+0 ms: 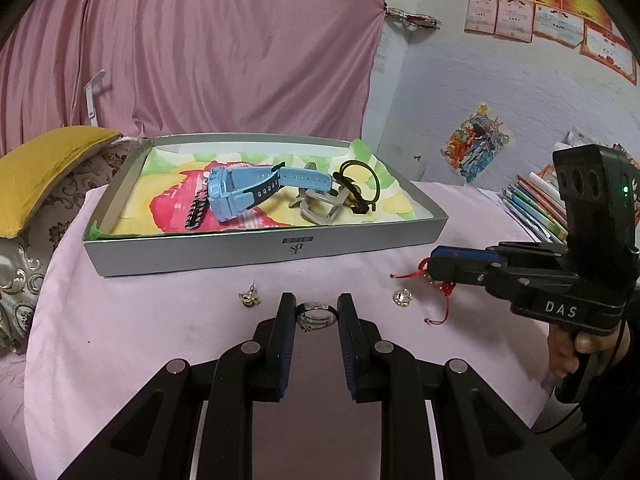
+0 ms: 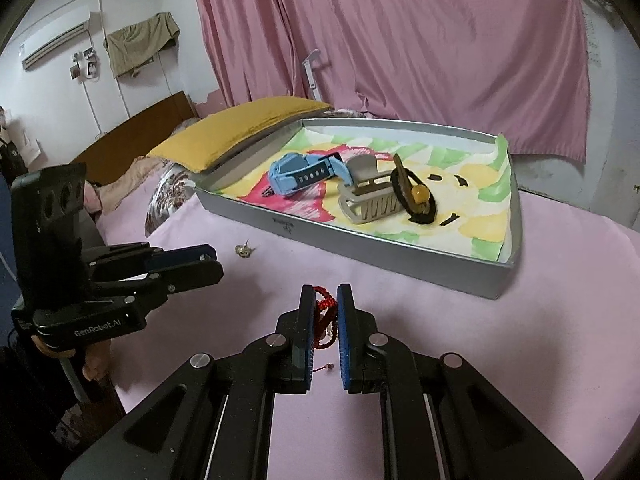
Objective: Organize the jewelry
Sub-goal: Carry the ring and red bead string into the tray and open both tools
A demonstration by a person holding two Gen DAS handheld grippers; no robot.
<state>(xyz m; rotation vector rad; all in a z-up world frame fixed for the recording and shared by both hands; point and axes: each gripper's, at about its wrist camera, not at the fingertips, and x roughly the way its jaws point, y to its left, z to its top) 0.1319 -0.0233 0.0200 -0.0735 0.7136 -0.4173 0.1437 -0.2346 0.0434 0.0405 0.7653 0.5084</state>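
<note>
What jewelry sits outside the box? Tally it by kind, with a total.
ring: 1
red cord: 1
gold pieces: 2
Total: 4

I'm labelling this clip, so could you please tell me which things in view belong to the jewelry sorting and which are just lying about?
Job:
- box
- watch
- hair clip
- ring in left hand-held gripper
- red cord in right hand-held gripper
- earrings and

Lying about:
- yellow pillow
- books
- curtain
</note>
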